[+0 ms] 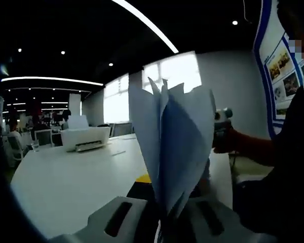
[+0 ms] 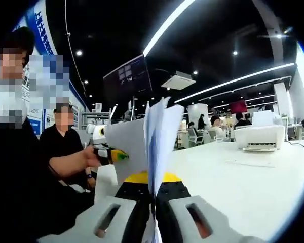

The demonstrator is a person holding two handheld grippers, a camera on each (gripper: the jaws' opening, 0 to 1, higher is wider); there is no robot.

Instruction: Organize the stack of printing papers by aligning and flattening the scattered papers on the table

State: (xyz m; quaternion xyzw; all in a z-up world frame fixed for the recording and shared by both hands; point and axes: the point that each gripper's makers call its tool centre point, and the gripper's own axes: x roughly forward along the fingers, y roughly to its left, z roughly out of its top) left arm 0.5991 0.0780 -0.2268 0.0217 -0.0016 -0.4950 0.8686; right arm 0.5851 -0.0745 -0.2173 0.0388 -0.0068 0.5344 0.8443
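Observation:
A stack of white printing papers [image 1: 172, 136] stands upright above the white table [image 1: 66, 177], its sheets fanned apart at the top. My left gripper [image 1: 161, 202] is shut on the stack's near edge. Past the papers on the right, a hand holds my right gripper [image 1: 222, 121] at the far edge. In the right gripper view the same papers [image 2: 154, 142] rise edge-on from between my right gripper [image 2: 153, 190], which is shut on them. To the left of the sheets a hand holds the left gripper [image 2: 104, 144].
A white printer [image 1: 86, 137] [image 2: 261, 136] sits farther along the table, with a flat sheet [image 2: 248, 163] in front of it. A second person [image 2: 66, 144] sits behind the holder's arm. Chairs and people fill the room's far side.

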